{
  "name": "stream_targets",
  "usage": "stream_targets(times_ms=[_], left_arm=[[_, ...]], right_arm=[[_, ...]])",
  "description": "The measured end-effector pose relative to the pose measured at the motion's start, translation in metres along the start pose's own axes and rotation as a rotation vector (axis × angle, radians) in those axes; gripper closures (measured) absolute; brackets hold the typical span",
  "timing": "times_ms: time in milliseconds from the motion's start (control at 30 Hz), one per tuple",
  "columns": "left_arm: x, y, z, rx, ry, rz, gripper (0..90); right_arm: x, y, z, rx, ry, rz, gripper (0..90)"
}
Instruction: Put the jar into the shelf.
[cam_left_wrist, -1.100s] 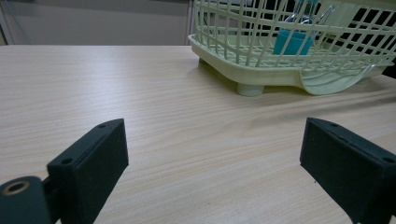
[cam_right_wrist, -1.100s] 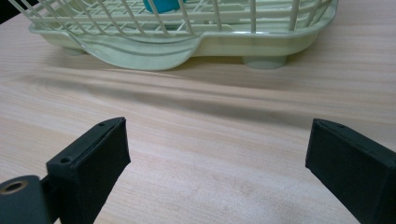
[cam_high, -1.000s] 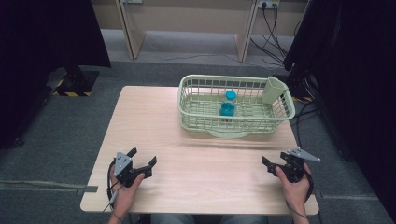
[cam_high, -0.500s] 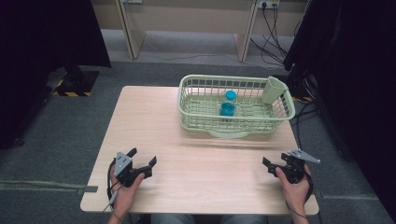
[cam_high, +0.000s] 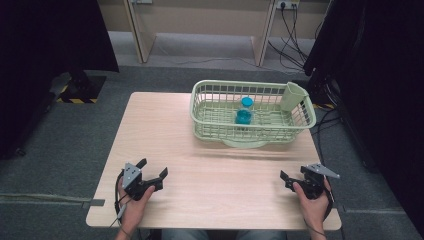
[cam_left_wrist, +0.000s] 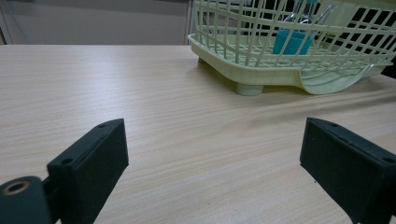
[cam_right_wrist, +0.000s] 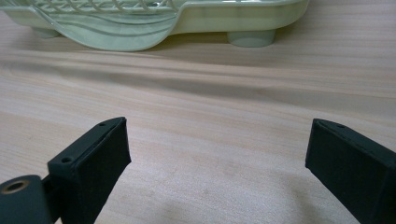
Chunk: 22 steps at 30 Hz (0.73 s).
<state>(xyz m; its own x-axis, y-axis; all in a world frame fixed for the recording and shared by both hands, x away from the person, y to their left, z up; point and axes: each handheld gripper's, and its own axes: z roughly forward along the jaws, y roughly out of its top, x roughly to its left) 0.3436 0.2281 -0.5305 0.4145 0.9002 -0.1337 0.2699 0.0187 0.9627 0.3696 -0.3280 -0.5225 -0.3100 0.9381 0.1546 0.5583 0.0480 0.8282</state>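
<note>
While your left gripper (cam_high: 151, 170) and right gripper (cam_high: 291, 177) rest spread and empty at the tabletop's near corners, the blue cup (cam_high: 243, 117) sits in the basket (cam_high: 252, 133) toward the far right; your right is nearer.

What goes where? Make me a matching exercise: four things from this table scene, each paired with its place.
Things:
1. blue cup
2. green holder
3. left gripper
4. right gripper

Places:
A. near right table edge
B. middle of the basket
C. near left table edge
D. basket's right end

Pairs: 1-B, 2-D, 3-C, 4-A
</note>
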Motion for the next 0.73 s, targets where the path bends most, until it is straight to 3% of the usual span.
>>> stream_targets(times_ms=[733], left_arm=[[-0.0006, 0.0002, 0.0010, 0.003, 0.001, -0.005, 6.9]], right_arm=[[0.0000, -0.0005, -0.0006, -0.005, 0.001, -0.003, 6.5]])
